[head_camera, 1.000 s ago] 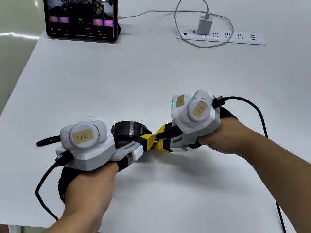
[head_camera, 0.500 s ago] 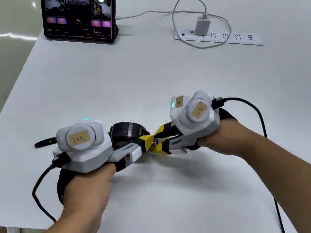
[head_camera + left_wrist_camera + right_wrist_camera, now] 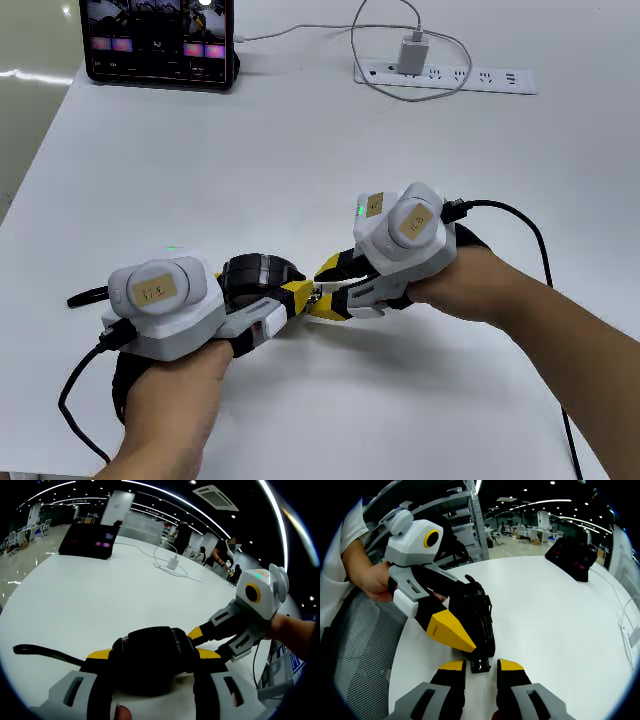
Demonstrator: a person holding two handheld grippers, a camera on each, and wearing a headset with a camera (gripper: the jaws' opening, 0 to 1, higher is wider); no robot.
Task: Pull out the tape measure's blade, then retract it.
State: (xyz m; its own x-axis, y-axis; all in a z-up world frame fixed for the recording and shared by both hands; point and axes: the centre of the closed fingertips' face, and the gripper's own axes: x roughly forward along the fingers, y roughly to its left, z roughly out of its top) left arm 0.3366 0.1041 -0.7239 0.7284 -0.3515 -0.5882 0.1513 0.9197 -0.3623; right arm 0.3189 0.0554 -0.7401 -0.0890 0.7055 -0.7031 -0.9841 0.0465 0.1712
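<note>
A black tape measure point(image 3: 255, 275) rests low on the white table point(image 3: 300, 160). My left gripper point(image 3: 283, 293) is shut on its case, which sits between the yellow-tipped jaws in the left gripper view point(image 3: 152, 655). My right gripper point(image 3: 322, 297) meets it from the right, tips nearly touching the left gripper's. In the right gripper view the jaws of the right gripper point(image 3: 481, 667) are closed on the small black blade hook point(image 3: 481, 664) at the case's point(image 3: 477, 615) mouth. No blade shows pulled out. The case's black wrist strap point(image 3: 40, 652) trails left.
A dark tablet point(image 3: 160, 40) stands at the far left edge. A white power strip point(image 3: 450, 75) with a charger point(image 3: 410, 55) and looped cable lies at the back right. A black cable point(image 3: 520, 225) runs from the right gripper past the person's arm.
My left gripper and the tape measure have slid slightly down and to the left. The right gripper has stayed almost still at the case's mouth.
</note>
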